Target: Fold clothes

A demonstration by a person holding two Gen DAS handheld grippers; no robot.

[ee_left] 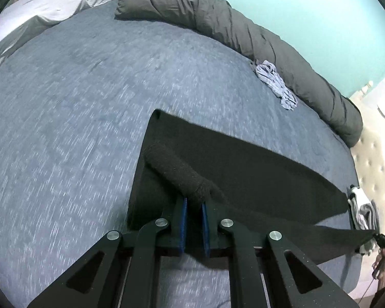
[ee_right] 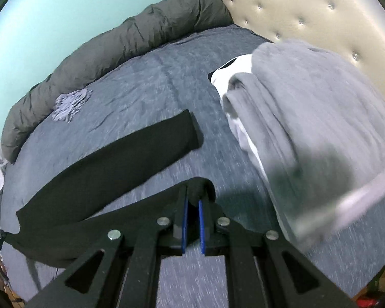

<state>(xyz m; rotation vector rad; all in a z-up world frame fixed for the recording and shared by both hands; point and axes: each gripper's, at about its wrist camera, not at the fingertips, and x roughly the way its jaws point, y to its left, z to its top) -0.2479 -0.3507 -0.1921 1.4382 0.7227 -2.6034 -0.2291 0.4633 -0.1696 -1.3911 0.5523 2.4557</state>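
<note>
A black garment [ee_left: 243,169] lies on the blue-grey bed sheet [ee_left: 77,128]. My left gripper [ee_left: 192,202] is shut on a rolled fold of it, lifted off the bed. My right gripper [ee_right: 192,197] is shut on the other end of the black garment [ee_right: 110,164], whose upper edge stretches taut leftward towards the left gripper; one long part [ee_right: 166,133] lies flat on the sheet [ee_right: 154,77]. The right gripper also shows small at the right edge of the left wrist view [ee_left: 383,241].
A stack of folded grey and white clothes [ee_right: 308,118] sits close on the right by the tufted cream headboard [ee_right: 308,5]. A crumpled light-blue garment [ee_left: 277,84] lies by the rolled dark grey duvet [ee_left: 243,33]. A white sheet [ee_left: 46,7] is at the far left.
</note>
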